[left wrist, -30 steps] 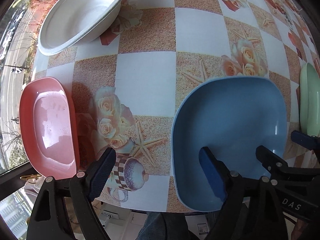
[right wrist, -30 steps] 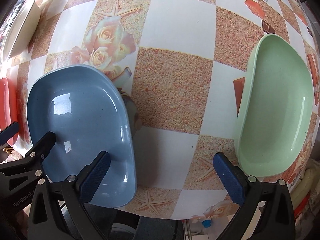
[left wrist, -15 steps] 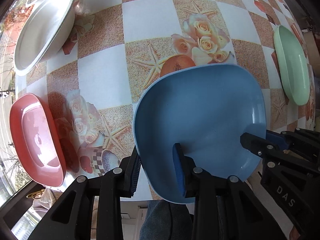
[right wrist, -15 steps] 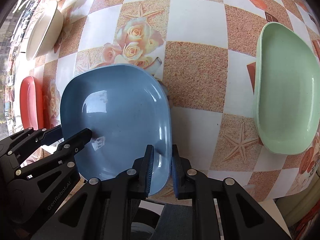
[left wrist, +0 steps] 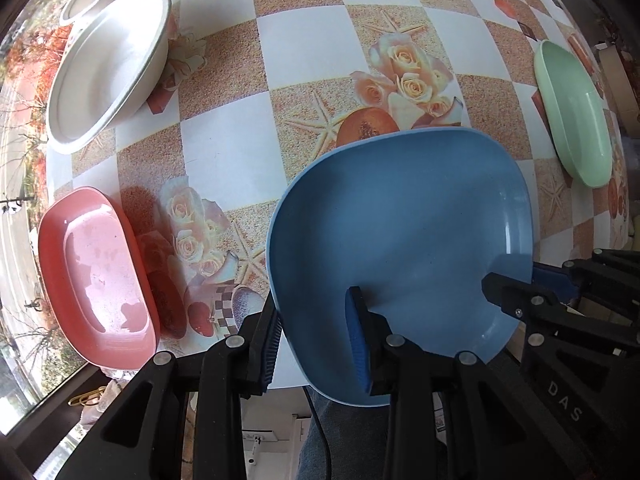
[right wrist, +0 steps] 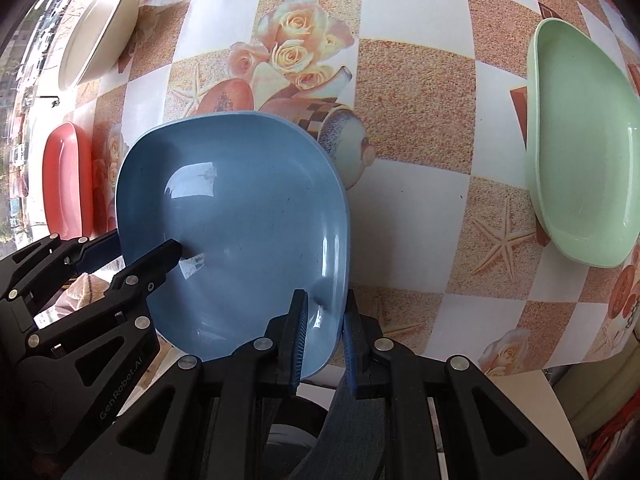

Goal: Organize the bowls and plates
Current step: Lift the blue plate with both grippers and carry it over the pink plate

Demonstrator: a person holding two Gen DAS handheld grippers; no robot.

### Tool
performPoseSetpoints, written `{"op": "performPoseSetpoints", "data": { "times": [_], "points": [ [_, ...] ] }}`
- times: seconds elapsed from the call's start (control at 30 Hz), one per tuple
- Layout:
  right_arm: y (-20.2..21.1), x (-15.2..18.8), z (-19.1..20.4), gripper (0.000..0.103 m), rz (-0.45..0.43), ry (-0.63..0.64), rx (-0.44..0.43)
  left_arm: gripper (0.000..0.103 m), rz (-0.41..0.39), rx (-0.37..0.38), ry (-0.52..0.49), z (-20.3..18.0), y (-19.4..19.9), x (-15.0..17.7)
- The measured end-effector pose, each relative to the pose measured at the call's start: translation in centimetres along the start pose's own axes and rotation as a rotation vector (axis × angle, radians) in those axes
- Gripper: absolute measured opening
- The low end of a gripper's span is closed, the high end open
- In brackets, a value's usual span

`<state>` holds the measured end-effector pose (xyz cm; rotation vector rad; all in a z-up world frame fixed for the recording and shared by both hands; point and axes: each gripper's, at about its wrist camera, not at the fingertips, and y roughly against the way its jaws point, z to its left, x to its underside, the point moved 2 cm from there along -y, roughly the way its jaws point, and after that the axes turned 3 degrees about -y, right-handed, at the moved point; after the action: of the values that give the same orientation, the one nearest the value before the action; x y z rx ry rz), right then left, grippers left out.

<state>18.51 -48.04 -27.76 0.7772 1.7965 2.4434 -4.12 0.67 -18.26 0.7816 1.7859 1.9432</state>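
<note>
Your left hand-held gripper (left wrist: pixel 316 350) and right hand-held gripper (right wrist: pixel 324 338) each pinch the glossy, rounded-square blue plate (right wrist: pixel 240 216) by its rim.

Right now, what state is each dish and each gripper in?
Square blue plastic plate: held at its near rim by both grippers, apparently lifted.
Left gripper: shut on the plate's rim.
Right gripper: shut on the plate's rim.
Pink oblong plate: on the table, empty.
Pale green plate: on the table, empty.
White round bowl: on the table, empty.
</note>
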Motion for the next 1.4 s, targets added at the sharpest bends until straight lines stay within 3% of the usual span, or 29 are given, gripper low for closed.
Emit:
{"op": "performPoseSetpoints", "data": {
  "times": [0.27,0.77,1.0,1.3,1.4],
  "points": [
    [2.1,-2.5,4.8,0.019,-0.032,0.032,0.007,0.034,-0.039,0.004,0.020,2.0,1.9,1.3],
    [4.0,-10.6,14.9,0.019,-0.082,0.128,0.034,0.034,-0.127,-0.020,0.092,6.6,5.7,3.2],
    [2.1,-13.4,20.2,0.019,-0.086,0.175,0.043,0.034,-0.148,-0.037,0.129,9.1,6.4,3.7],
    [0.1,-14.6,23.9,0.019,-0.105,0.232,0.033,0.034,-0.180,-0.069,0.189,12.7,6.5,5.5],
    [-1.6,-15.2,26.7,0.019,-0.105,0.262,0.031,0.034,-0.175,-0.080,0.215,14.6,6.8,4.4]
  ]
}}
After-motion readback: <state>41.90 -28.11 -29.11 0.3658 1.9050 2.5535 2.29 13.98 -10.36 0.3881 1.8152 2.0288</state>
